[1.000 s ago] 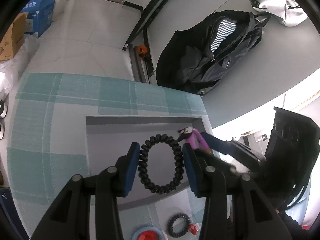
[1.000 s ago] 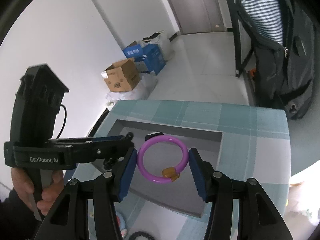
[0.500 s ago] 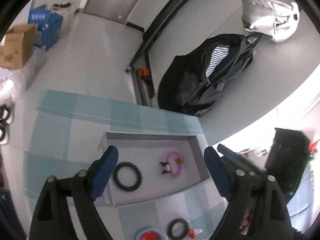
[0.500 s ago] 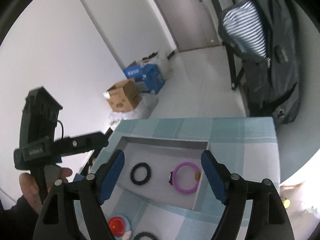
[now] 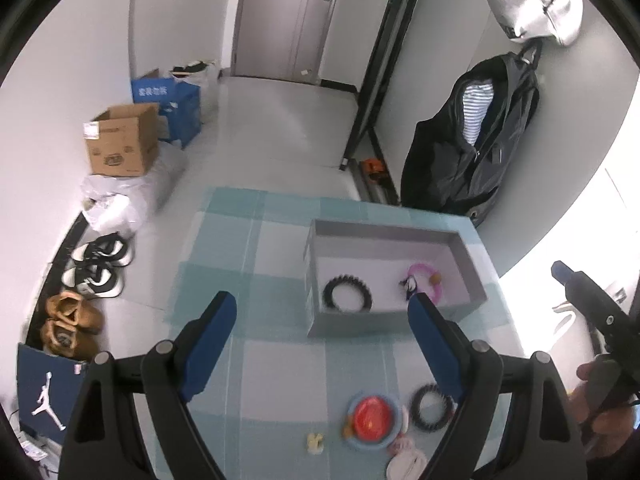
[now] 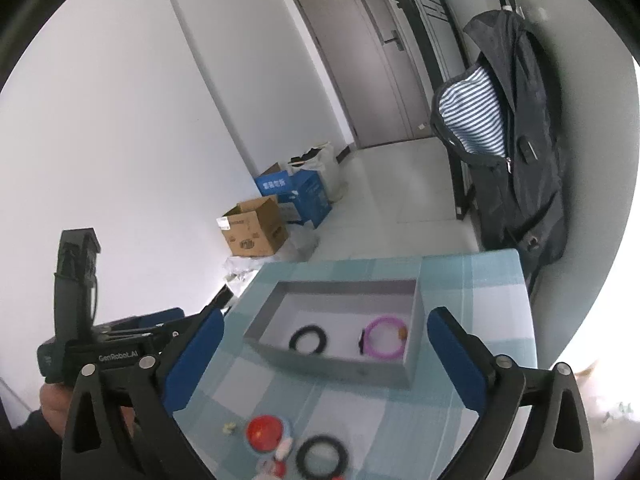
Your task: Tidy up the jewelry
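A grey open box [image 5: 320, 326] [image 6: 332, 368] sits on the teal checked tablecloth. Inside lie a black beaded bracelet [image 5: 347, 293] [image 6: 308, 339] on the left and a purple ring bracelet [image 5: 426, 280] [image 6: 386, 336] on the right. My left gripper [image 5: 320, 344] is open and empty, raised above the table in front of the box. My right gripper [image 6: 324, 364] is open and empty, also raised before the box. Another black bracelet [image 5: 432, 407] [image 6: 322, 458], a red round piece [image 5: 372, 418] [image 6: 264, 432] and small trinkets lie near the table's front edge.
A dark jacket [image 5: 472, 148] hangs at the right over the floor beyond the table. Cardboard and blue boxes [image 5: 120, 146] stand on the floor at left, with shoes [image 5: 96, 268] beside the table. A small yellow piece [image 5: 316, 442] lies on the cloth.
Both grippers opened and let the black bracelet and the purple bracelet drop into the box. Both have pulled up and back from the box.
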`<state>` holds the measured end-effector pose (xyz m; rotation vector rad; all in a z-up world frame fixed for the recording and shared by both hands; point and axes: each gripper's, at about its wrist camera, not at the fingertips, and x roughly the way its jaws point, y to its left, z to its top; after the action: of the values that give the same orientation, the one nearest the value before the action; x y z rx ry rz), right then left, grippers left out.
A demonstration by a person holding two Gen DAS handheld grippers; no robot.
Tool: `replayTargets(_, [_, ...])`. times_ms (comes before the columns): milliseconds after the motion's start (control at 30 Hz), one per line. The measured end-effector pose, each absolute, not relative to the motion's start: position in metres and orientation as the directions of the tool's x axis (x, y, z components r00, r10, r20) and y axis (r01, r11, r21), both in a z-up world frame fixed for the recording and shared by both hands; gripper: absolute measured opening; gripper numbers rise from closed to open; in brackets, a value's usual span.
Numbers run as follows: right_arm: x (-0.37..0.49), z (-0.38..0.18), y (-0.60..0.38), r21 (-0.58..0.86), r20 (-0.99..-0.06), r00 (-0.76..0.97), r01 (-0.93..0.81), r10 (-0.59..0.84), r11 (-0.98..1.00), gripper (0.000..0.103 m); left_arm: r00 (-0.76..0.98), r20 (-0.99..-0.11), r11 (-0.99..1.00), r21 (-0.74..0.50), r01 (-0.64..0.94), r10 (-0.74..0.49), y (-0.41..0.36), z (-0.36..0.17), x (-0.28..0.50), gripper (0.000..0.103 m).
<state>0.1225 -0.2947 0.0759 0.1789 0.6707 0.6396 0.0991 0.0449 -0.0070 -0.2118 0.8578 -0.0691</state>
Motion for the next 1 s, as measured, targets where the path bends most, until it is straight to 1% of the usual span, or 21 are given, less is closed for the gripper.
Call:
replayTargets(300, [0.077, 0.065, -0.297, 0.359, -0.556, 0.571, -0.49, 0.604, 0.794, 0.103, 0.617, -0.781, 0.988, -0.149, -0.035, -0.096, 0.033, -0.017, 0.059, 0.085])
replayTargets(533, [0.041, 0.053, -0.291, 0.354, -0.595, 0.543, -0.485, 0.593, 0.8, 0.103, 0.595, -0.799, 0.985, -0.162, -0.066, -0.091, 0.036, -0.027, 0.033, 0.085])
replayTargets(733, [0.017, 0.032, -0.277, 0.288, -0.673, 0.51, -0.488, 0.536, 0.824, 0.103, 0.581, -0.811, 0.987, -0.142, -0.07, -0.076, 0.037, -0.038, 0.025, 0.085])
replayTargets(933, [0.0, -0.001, -0.251, 0.212, -0.767, 0.414, -0.557, 0.49, 0.803, 0.102, 0.533, -0.838, 0.983, -0.174, -0.061, -0.116, 0.04, -0.056, 0.019, 0.085])
replayTargets(1000, [-0.002, -0.012, -0.243, 0.202, -0.79, 0.38, -0.579, 0.481, 0.79, 0.095, 0.529, -0.838, 0.981, -0.187, -0.05, -0.133, 0.04, -0.057, 0.018, 0.085])
